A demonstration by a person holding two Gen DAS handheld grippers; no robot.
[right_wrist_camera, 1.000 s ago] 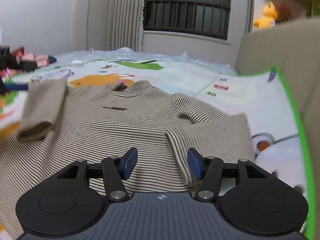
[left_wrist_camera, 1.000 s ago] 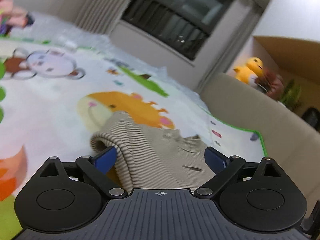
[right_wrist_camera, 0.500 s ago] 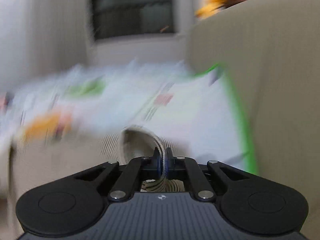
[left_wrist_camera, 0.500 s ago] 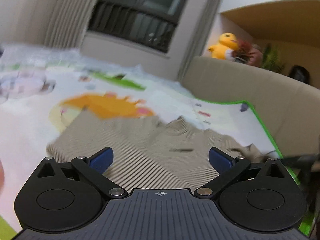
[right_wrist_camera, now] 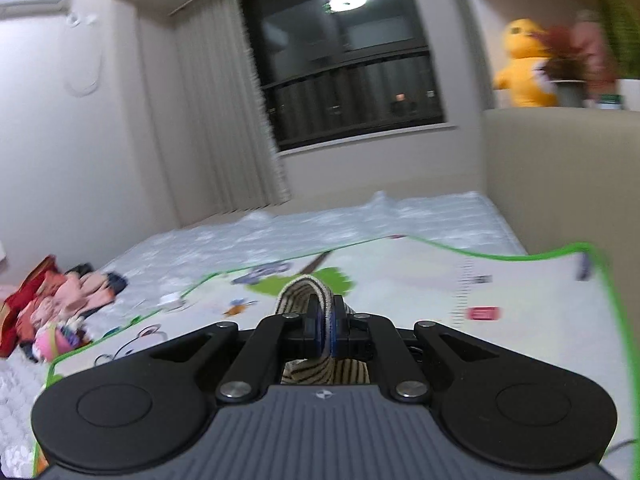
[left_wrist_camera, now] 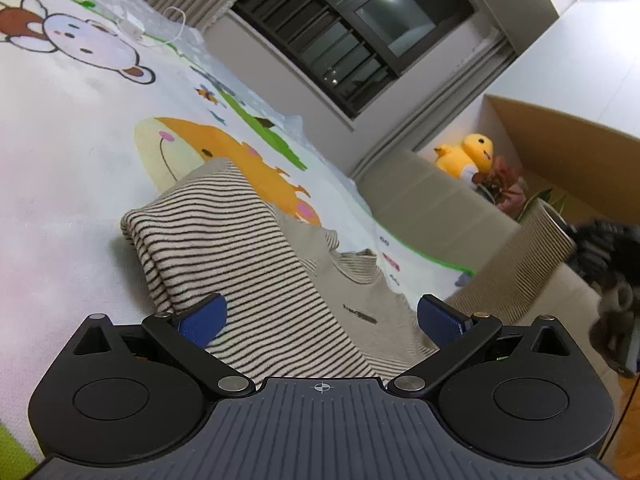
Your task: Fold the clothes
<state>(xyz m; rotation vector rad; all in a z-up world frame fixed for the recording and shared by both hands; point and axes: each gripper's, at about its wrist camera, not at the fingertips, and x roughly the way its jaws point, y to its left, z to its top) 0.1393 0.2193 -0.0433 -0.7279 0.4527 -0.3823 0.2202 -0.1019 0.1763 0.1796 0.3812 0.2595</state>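
Striped sweater (right_wrist_camera: pixel 304 296) in right gripper (right_wrist_camera: pixel 325 330)

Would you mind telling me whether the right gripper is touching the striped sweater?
Touching. The right wrist view shows the right gripper shut on a fold of the sweater, the cloth pinched between its pads.

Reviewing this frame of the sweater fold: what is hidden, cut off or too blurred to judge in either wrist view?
- Left wrist view: the near part of the striped sweater is hidden behind the open left claw.
- Left wrist view: the dark blur at the right edge is smeared and cut off; unidentifiable.
- Right wrist view: the right claw is shut on a sweater fold; the rest hangs below, out of sight.
- Right wrist view: the clothes pile is blurred.
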